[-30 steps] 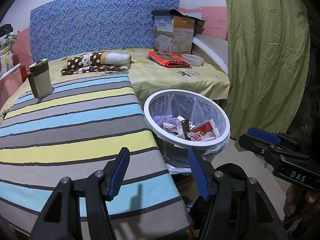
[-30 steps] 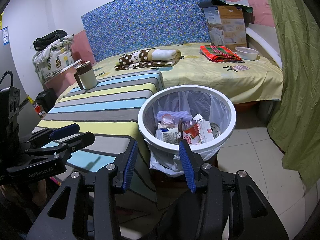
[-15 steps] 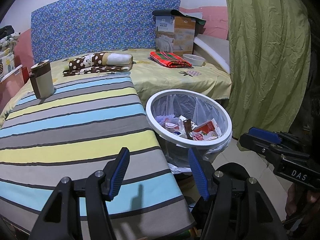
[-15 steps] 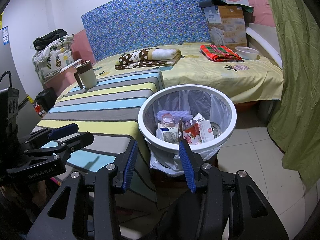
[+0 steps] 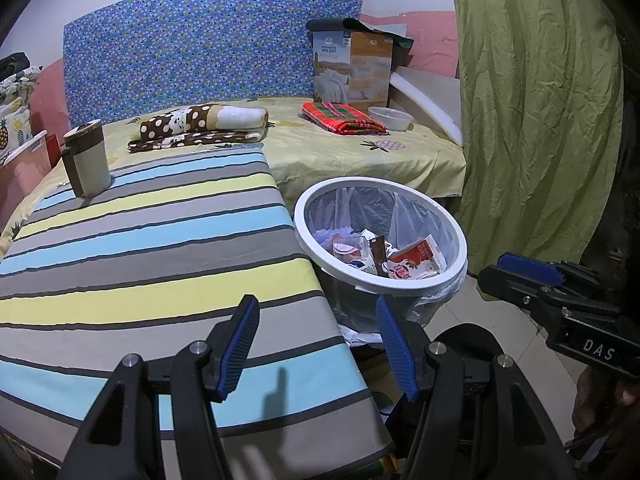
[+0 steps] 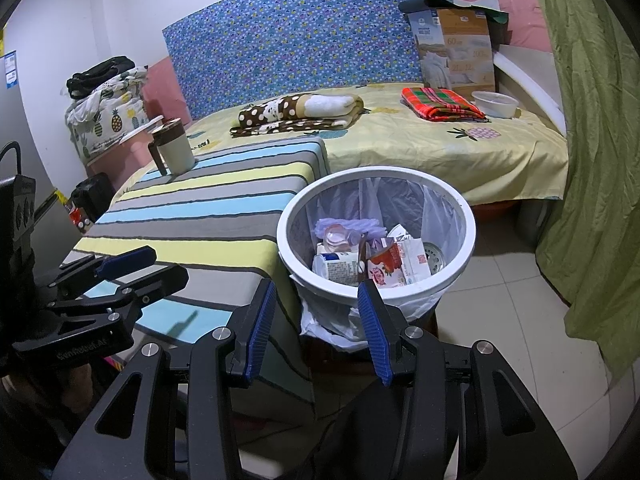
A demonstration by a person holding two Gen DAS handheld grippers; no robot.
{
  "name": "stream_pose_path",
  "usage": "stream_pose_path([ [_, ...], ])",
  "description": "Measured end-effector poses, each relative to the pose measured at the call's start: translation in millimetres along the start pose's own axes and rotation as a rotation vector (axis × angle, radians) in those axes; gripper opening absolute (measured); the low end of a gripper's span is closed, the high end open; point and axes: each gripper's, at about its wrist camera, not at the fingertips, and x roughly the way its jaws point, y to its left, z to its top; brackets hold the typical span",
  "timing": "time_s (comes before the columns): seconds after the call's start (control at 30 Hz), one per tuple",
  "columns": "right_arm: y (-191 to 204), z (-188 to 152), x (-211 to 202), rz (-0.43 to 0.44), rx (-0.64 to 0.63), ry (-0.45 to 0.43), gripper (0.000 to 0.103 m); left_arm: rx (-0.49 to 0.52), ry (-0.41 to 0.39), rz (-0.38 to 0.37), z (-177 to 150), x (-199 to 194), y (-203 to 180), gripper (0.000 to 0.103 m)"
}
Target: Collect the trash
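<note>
left gripper (image 5: 316,344): lower middle of the left wrist view, jaws wide apart, nothing between the blue pads; it hangs over the near right corner of the bench, and shows at the lower left of the right wrist view (image 6: 124,268).
mug (image 5: 86,158): upper left, upright on the far left end of the bench, brown lid and handle; well apart from both grippers.
bench (image 5: 132,256): left and centre, covered in a striped cloth of blue, yellow and grey; its right edge sits just beside the bin.
folded blanket (image 5: 200,126): upper centre on the bed, brown with white dots.
trash bin (image 5: 456,224): right of centre, white rim, clear liner bag; it stands on the floor beyond and slightly right of the left gripper, straight ahead of the right gripper.
trash (image 6: 360,256): inside the bin; a red and white carton, a white cup lying on its side, a purple bag, a round metal piece. items overlap, so the lower ones are hard to make out.
right gripper (image 6: 316,328): lower middle of the right wrist view, jaws wide, holding nothing, near rim of the bin just beyond the fingertips; seen at the right edge of the left wrist view (image 5: 520,276), partly cut off.
red plaid cloth (image 5: 342,118): upper right on the bed, a white bowl (image 5: 390,118) just beside it, a quilt box (image 5: 352,68) behind.
green curtain (image 5: 532,100): far right, hanging to the floor.
hidden: the bin's base is behind the liner and the gripper bodies.
</note>
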Motion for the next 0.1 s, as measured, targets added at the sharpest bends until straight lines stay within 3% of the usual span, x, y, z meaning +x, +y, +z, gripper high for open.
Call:
stream_pose_path([
  [0.1, 0.1, 0.1, 0.0, 0.0, 0.0, 0.0, 0.045, -0.001, -0.001, 0.003, -1.0, -0.3, -0.8, 0.063],
])
